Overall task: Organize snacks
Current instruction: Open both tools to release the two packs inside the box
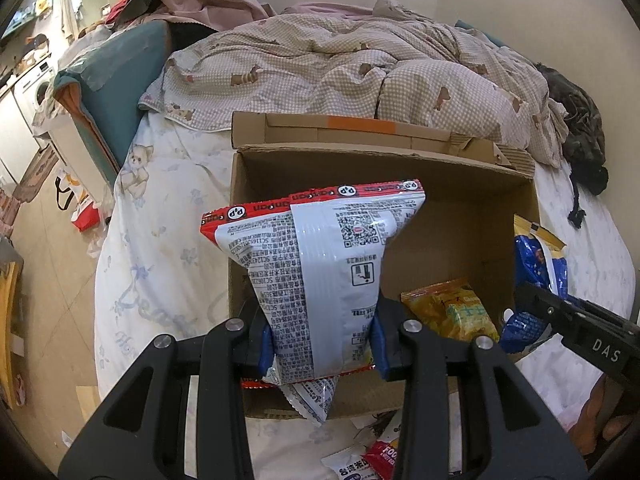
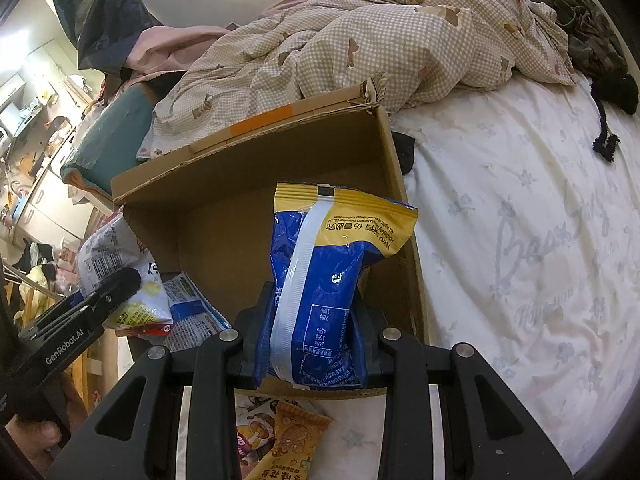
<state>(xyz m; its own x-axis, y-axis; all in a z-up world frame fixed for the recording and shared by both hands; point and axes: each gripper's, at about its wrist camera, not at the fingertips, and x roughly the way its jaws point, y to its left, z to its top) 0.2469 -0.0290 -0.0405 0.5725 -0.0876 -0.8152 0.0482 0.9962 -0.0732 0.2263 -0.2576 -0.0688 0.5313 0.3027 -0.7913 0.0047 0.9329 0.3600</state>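
Two snack bags poised over an open cardboard box (image 1: 440,184) on a bed w/ a pale floral sheet (image 2: 520,240). The left gripper (image 1: 320,344) is clenched on a red-and-white snack bag (image 1: 316,264), pinched near its lower end so the sealed top stands up over the box's near-left corner. The right gripper (image 2: 310,344) grips a blue-and-yellow snack bag (image 2: 328,280) the same way, above the box's near wall at the right. Both tilt downward, apparently to drop the bags inside, where a yellow packet (image 1: 452,312) already lies. Loose packets (image 2: 280,444) wait on the sheet in front of the box; a checked duvet (image 1: 360,72) is bunched behind it.
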